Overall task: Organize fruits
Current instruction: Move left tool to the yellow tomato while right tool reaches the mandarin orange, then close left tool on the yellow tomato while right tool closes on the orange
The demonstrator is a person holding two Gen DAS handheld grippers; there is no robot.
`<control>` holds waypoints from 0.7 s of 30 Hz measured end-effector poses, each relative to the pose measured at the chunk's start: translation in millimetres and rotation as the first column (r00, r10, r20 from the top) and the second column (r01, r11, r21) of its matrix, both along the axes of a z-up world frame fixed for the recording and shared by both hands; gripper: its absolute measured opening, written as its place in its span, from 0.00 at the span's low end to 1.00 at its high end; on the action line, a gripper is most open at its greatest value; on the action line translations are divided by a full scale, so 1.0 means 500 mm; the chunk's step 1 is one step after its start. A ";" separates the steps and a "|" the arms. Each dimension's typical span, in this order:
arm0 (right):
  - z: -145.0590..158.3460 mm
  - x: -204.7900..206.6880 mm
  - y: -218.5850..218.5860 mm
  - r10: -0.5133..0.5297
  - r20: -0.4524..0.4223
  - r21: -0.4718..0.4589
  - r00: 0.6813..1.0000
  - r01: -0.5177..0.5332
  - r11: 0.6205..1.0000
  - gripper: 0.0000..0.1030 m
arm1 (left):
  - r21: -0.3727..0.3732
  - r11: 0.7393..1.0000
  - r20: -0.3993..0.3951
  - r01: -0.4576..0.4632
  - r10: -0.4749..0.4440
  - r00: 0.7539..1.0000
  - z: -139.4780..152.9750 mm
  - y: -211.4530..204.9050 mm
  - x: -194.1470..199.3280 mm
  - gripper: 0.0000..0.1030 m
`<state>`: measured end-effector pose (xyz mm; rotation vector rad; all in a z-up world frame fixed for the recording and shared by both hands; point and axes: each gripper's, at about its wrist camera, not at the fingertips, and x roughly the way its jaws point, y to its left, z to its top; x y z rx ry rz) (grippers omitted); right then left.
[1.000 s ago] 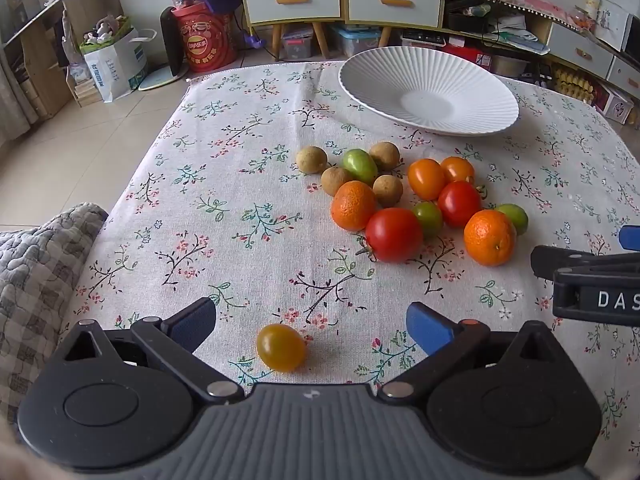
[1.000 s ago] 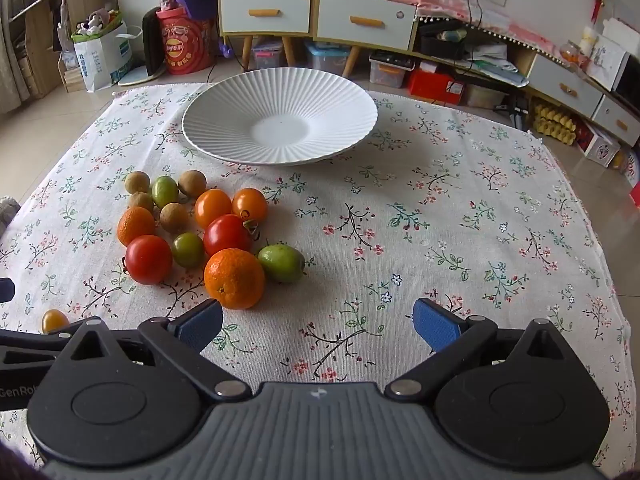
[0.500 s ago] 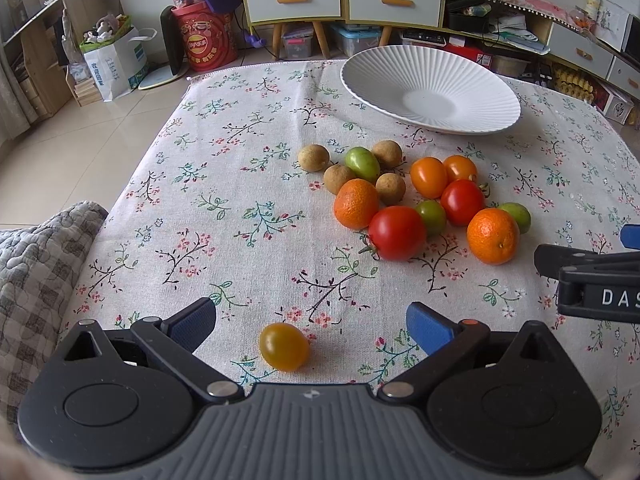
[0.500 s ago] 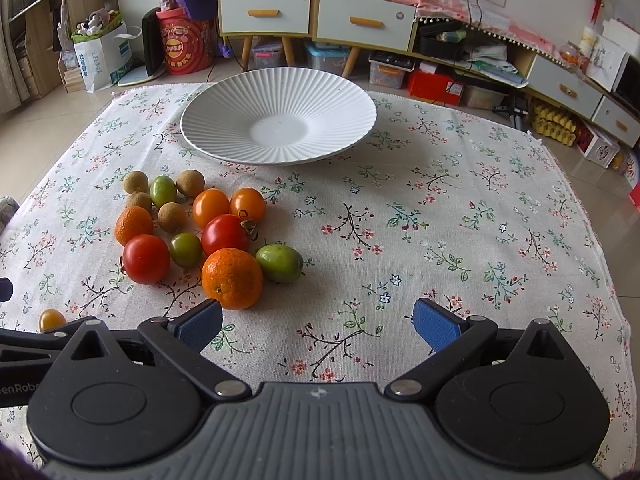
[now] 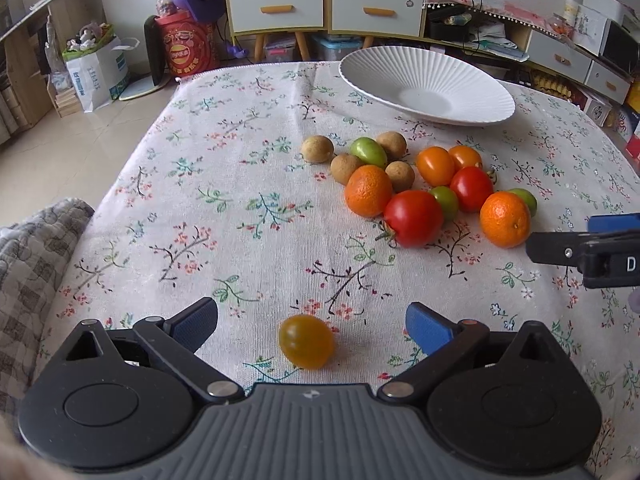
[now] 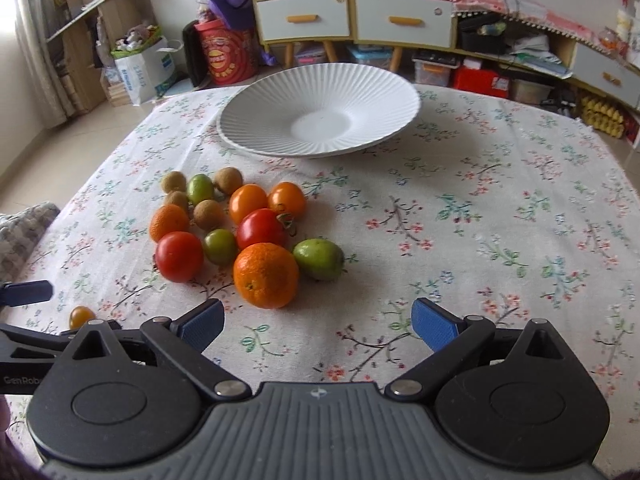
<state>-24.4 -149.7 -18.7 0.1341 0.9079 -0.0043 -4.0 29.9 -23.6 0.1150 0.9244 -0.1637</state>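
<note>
A small yellow-orange cherry tomato (image 5: 306, 341) lies on the floral tablecloth between the blue pads of my open left gripper (image 5: 312, 322), touching neither. It also shows in the right wrist view (image 6: 81, 316). A cluster of fruit lies further on: red tomatoes (image 5: 413, 218), oranges (image 5: 505, 219), green fruits (image 5: 368, 151) and brown longans (image 5: 317, 149). A white ribbed plate (image 5: 472, 80) stands empty at the back. My right gripper (image 6: 318, 322) is open and empty, just short of a large orange (image 6: 266, 275) and a green fruit (image 6: 319, 259).
The tablecloth (image 6: 480, 208) covers the whole table. A grey quilted cushion (image 5: 28, 248) lies off the left edge. Cabinets with drawers (image 6: 352, 16), a red drum (image 6: 222, 54) and bags stand on the floor beyond the far edge.
My right gripper has moved forward and left towards the fruit cluster, which now looks larger and closer. My left gripper has barely shifted; the small tomato stays between its pads.
</note>
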 end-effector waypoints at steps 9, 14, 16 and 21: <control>-0.029 0.001 0.007 0.085 0.001 0.099 0.996 -0.085 0.991 0.75 | -0.068 0.997 0.003 -0.037 0.037 0.999 -0.027 0.029 -0.013 0.78; -0.033 0.001 0.006 0.102 0.040 0.094 0.994 -0.106 0.990 0.73 | -0.060 0.998 0.037 -0.019 0.021 0.999 -0.026 0.017 -0.037 0.68; -0.032 0.000 0.006 0.110 0.056 0.094 0.992 -0.115 0.989 0.70 | -0.060 0.998 0.044 -0.011 0.013 0.999 -0.026 0.015 -0.043 0.63; -0.034 0.010 0.007 0.106 0.073 0.083 0.992 -0.111 0.990 0.59 | -0.069 0.998 0.047 -0.003 0.006 0.999 -0.025 0.015 -0.044 0.50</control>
